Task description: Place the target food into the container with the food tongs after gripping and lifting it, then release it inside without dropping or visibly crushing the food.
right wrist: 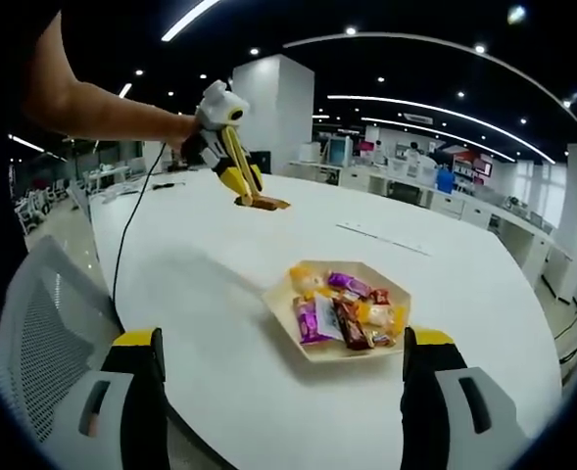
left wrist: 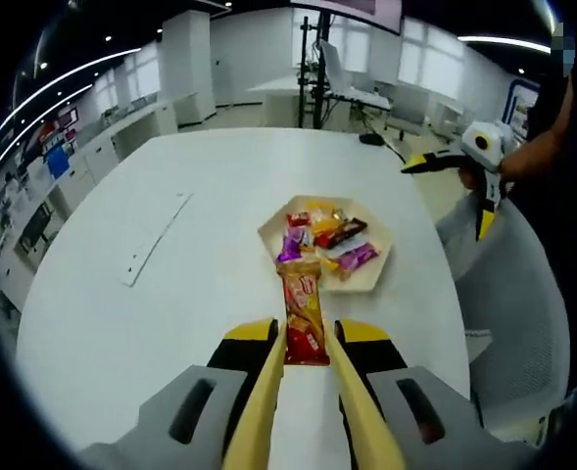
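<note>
My left gripper (left wrist: 305,333) is shut on yellow food tongs (left wrist: 264,392), and the tong tips pinch an orange and red snack packet (left wrist: 303,299). The packet is held above the white table (left wrist: 170,294), its far end reaching the near rim of a beige plate (left wrist: 268,233) that holds several wrapped snacks (left wrist: 339,235). The right gripper view shows the same plate (right wrist: 280,299), with the left gripper (right wrist: 221,125) and its packet (right wrist: 264,203) beyond it in a person's hand. My right gripper (right wrist: 283,341) stands wide open off the table's edge, holding nothing; it appears as the right gripper (left wrist: 476,162) in the left gripper view.
A flat white strip (left wrist: 156,238) lies on the table left of the plate. A grey mesh chair (right wrist: 48,323) stands by the table edge near my right gripper. A black cable (right wrist: 131,230) trails from the left gripper. Desks and monitors fill the office behind.
</note>
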